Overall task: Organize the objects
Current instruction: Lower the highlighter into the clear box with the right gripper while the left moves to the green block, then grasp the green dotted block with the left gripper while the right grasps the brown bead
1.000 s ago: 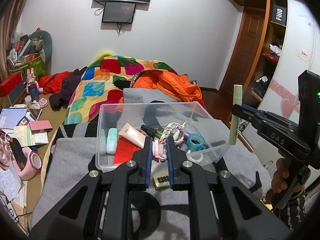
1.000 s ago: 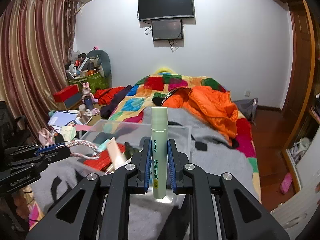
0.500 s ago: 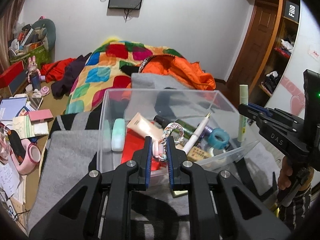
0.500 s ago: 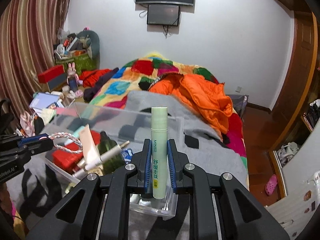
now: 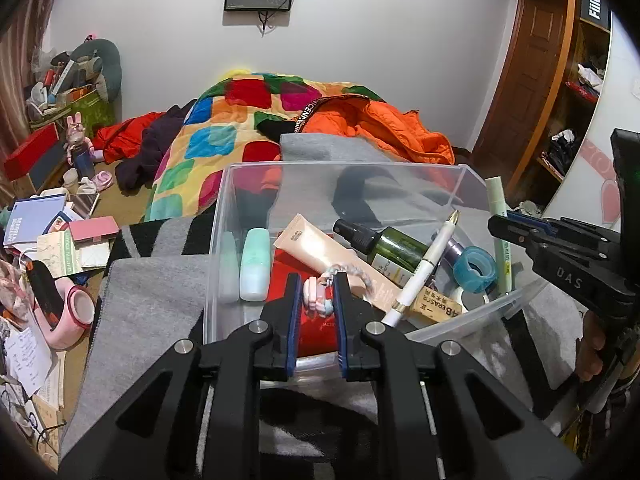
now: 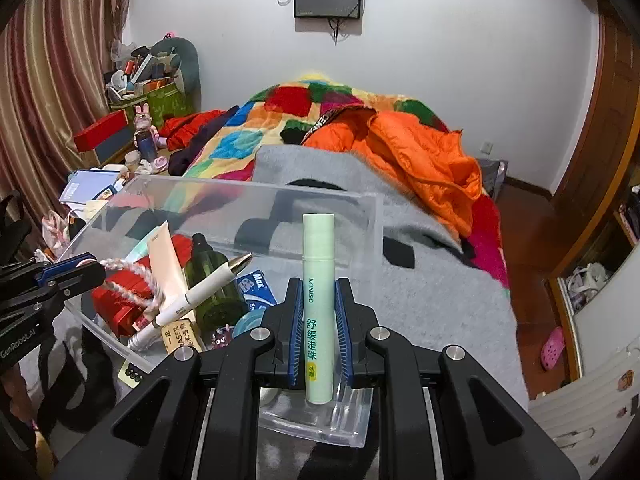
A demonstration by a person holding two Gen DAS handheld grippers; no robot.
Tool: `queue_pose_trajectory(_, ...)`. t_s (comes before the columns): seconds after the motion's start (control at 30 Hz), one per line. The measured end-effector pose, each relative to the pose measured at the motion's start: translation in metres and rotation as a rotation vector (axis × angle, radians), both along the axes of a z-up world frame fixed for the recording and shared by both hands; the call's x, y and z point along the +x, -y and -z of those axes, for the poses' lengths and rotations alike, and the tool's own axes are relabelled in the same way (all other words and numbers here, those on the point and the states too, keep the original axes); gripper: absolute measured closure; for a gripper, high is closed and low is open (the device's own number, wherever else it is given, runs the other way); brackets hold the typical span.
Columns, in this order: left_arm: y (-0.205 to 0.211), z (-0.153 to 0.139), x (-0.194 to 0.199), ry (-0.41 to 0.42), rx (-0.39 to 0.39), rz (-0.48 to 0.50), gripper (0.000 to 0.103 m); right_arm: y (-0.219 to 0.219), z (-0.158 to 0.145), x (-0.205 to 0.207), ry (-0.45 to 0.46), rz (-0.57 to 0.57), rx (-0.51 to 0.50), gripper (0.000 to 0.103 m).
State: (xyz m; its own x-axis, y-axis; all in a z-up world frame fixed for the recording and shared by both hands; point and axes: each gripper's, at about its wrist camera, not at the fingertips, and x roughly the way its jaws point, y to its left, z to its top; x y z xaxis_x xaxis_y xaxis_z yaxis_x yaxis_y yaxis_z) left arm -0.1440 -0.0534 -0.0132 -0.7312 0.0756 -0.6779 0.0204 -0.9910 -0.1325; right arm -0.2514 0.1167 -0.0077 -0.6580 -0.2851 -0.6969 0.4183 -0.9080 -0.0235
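Observation:
A clear plastic box [image 5: 344,166] sits on a grey blanket and holds a mint tube [image 5: 254,264], a peach tube [image 5: 320,250], a green spray bottle [image 5: 384,244], a white pen [image 5: 424,268], a blue tape roll [image 5: 474,270] and a red pack. My left gripper [image 5: 317,280] hangs over the box's near edge, shut on a pink and white braided cord [image 5: 316,300]. My right gripper [image 6: 318,284] is shut on an upright pale green Miniso tube [image 6: 318,240], whose lower end is over the box's near right corner. Each gripper shows in the other's view: left gripper [image 6: 94,266], right gripper [image 5: 500,222].
Behind the box lie a patchwork quilt [image 5: 224,136] and an orange jacket [image 5: 384,128] on the bed. Books, papers and a pink ring-shaped thing [image 5: 76,312] clutter the floor at the left. A wooden wardrobe [image 5: 560,80] stands at the right.
Both grippers have sunk and moved forward toward the box, which now looks larger and closer. The cord and the green tube stay gripped as before.

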Motion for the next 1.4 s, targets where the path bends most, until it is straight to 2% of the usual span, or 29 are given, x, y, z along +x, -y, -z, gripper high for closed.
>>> queue_pose_trajectory(0.13, -0.004, -0.002, 0.003, -0.006, -0.033, -0.004, 0.073, 0.000, 0.001, 0.000, 0.011, -0.004, -0.011, 0.088)
queue_pose_trajectory(0.3, -0.009, -0.004, 0.007, -0.016, -0.027, 0.008, 0.069, -0.002, -0.004, 0.004, 0.002, -0.010, -0.026, 0.077)
queue_pose_trajectory(0.47, -0.012, -0.008, 0.012, -0.016, -0.012, 0.019, 0.068, -0.004, -0.014, 0.017, -0.027, -0.021, -0.050, 0.075)
queue_pose_trajectory(0.63, -0.017, -0.017, 0.028, -0.042, -0.011, 0.026, 0.055, -0.008, -0.024, 0.037, -0.045, -0.041, -0.082, 0.075)
queue_pose_trajectory(0.8, -0.022, -0.019, 0.045, -0.049, 0.000, 0.054, 0.054, -0.012, -0.029, 0.057, -0.055, -0.069, -0.103, 0.074)
queue_pose_trajectory(1.03, -0.040, 0.013, 0.045, 0.054, -0.010, 0.098, 0.054, -0.014, -0.028, 0.080, -0.056, -0.105, -0.114, 0.068)
queue_pose_trajectory(1.17, -0.046, 0.030, 0.035, 0.112, 0.007, 0.111, 0.054, -0.015, -0.019, 0.090, -0.031, -0.136, -0.105, 0.067)
queue_pose_trajectory(1.4, -0.060, 0.040, 0.022, 0.139, -0.028, 0.130, 0.054, -0.011, 0.007, 0.097, 0.042, -0.174, -0.076, 0.067)
